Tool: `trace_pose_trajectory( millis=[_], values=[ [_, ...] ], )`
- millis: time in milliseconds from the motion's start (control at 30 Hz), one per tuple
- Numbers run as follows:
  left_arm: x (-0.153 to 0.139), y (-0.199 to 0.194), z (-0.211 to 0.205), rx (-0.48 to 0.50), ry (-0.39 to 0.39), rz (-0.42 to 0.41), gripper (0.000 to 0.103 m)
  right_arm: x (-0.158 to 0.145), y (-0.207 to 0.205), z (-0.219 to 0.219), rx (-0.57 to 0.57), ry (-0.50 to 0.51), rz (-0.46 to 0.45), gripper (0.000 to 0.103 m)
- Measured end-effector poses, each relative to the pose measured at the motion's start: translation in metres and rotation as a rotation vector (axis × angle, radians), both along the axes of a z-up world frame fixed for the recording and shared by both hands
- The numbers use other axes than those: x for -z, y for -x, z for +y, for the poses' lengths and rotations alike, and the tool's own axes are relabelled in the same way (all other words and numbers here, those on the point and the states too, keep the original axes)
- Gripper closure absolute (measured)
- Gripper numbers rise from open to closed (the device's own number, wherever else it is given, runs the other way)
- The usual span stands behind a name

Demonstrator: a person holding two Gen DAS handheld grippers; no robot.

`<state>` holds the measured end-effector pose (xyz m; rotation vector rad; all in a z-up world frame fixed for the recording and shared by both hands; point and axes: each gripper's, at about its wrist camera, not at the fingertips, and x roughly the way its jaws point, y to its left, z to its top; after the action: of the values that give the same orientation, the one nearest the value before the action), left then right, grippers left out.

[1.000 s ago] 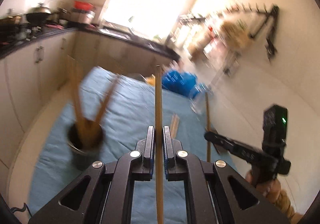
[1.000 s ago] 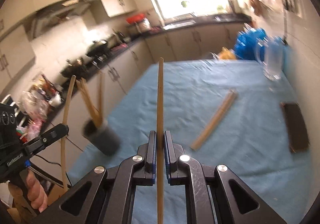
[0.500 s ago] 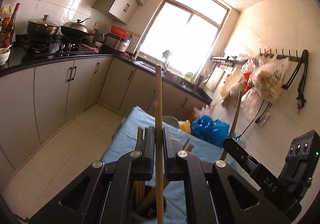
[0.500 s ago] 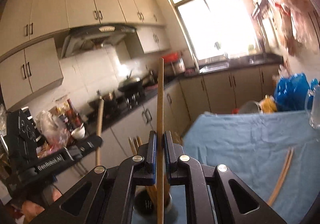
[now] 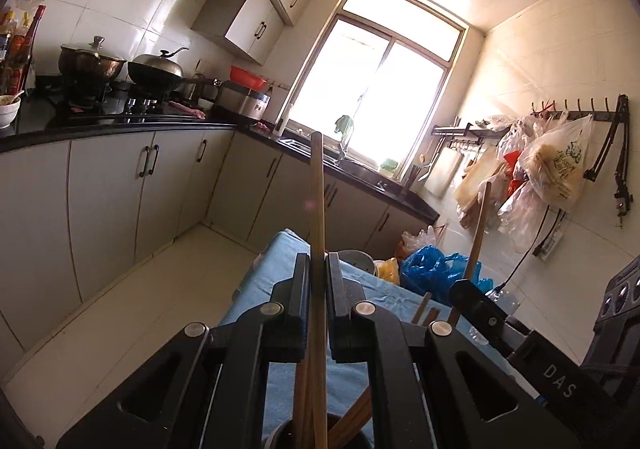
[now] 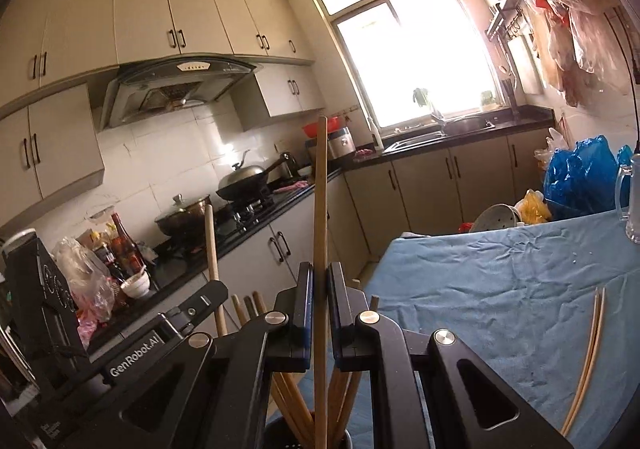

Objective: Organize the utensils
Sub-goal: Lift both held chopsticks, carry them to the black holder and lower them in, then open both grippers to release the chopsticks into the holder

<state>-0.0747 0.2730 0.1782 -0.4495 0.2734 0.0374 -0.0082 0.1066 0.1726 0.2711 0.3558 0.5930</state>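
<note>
Both grippers pinching one chopstick each, upright over the holder.

Left gripper (image 5: 318,269) clamps a chopstick (image 5: 317,209); right gripper (image 6: 319,281) clamps another chopstick (image 6: 320,209). Dark holder (image 6: 280,433) below, chopsticks inside, near the blue cloth's (image 6: 500,289) left edge; loose pair (image 6: 588,361) toward its right edge.

Left black two-finger tongs (image 5: 318,265), jaws closed on an upright wooden chopstick (image 5: 317,201). Right black two-finger tongs (image 6: 320,273), likewise clamped on a second upright wooden chopstick (image 6: 320,189); both tongs side by side, pointing upward.
</note>
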Motion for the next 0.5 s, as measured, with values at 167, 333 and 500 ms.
trace_pose_trajectory(
  millis=[167, 333, 500],
  values=[
    [0.004, 0.0, -0.004, -0.002, -0.022, 0.011, 0.096, 0.002, 0.001, 0.0, 0.001, 0.019, -0.003, 0.094],
    [0.005, 0.005, -0.009, -0.01, -0.035, 0.02, 0.096, 0.002, 0.005, -0.004, 0.011, 0.008, -0.004, 0.094],
    [0.004, 0.009, -0.011, -0.008, -0.032, 0.035, 0.095, -0.002, 0.005, -0.008, 0.011, 0.015, 0.0, 0.093]
  ],
)
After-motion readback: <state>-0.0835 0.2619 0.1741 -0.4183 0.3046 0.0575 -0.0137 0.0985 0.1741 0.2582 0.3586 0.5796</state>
